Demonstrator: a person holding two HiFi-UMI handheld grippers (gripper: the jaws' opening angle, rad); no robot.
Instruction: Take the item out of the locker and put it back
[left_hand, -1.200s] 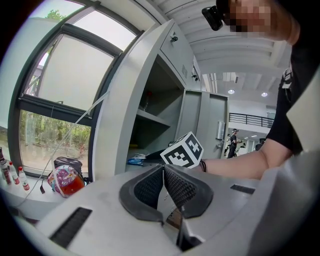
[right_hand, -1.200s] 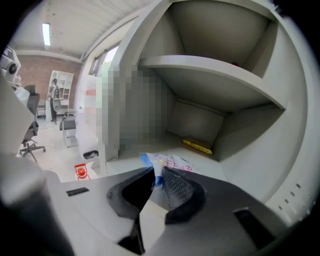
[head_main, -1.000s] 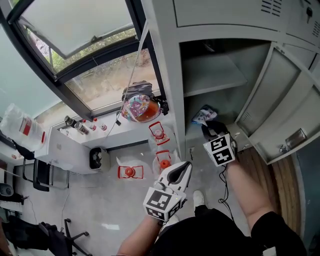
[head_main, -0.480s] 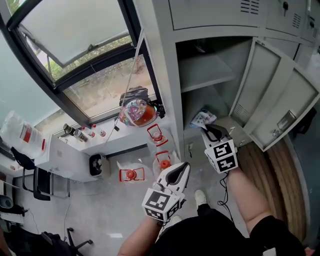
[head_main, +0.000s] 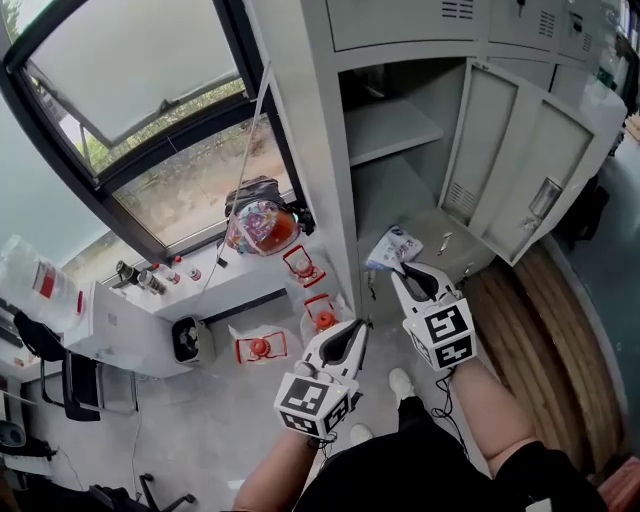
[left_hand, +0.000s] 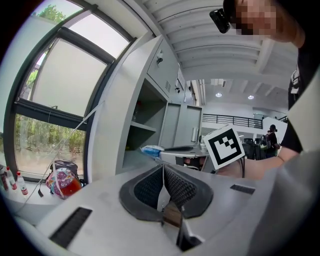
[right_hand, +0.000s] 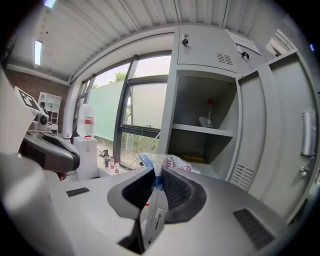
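The jaws of the right gripper (right_hand: 154, 176) cover most of the packet (right_hand: 176, 164) pinched between them, its print too small to read, and the small thing (right_hand: 208, 119) on the upper shelf (right_hand: 202, 131) of the locker (right_hand: 200, 50) is too tiny to identify.

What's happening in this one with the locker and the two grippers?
A person holds a gripper in each hand. The right gripper is pinching a crinkly plastic packet at the mouth of the open locker, door swung wide. The left gripper hangs beside it, shut and empty.
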